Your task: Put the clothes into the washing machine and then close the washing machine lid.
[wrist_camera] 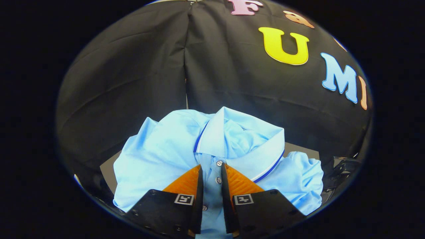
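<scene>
A light blue polo shirt [166, 156] with a white collar edged in dark blue lies bunched in front of me. Its collar stands up just beyond the fingers and its sleeves spread to both sides. My gripper [211, 166] is shut on the shirt's button placket, with the strip of buttoned cloth pinched between the two fingers [186, 182]. The lower part of the shirt is hidden under the fingers.
A dark grey flat surface [108, 169] shows beside and behind the shirt on the left and right. A dark shiny object [342, 169] sits to the right of the shirt. The black cloth wall stands close behind.
</scene>
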### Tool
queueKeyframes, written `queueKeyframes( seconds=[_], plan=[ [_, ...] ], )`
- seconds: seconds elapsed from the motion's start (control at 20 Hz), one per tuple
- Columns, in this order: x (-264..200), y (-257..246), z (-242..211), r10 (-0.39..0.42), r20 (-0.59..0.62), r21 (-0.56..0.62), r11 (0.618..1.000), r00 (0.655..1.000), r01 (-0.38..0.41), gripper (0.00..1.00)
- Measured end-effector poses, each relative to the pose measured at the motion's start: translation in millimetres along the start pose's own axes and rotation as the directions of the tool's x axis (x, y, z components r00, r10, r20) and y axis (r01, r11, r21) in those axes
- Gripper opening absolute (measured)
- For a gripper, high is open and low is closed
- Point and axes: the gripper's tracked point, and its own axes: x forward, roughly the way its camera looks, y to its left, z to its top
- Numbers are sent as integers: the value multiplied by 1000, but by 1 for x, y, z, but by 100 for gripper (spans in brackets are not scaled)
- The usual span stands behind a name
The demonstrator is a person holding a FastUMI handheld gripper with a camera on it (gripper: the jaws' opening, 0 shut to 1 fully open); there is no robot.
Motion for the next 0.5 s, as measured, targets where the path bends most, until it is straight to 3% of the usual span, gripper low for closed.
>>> queueKeyframes(
  seconds=[0.05, 0.5],
  plan=[
    [4, -1, 0, 9, -5, 3, 1000, 1000, -9, 7],
    [-26, -2, 22, 67, 93, 63, 995, 993, -73, 7]
  ],
)
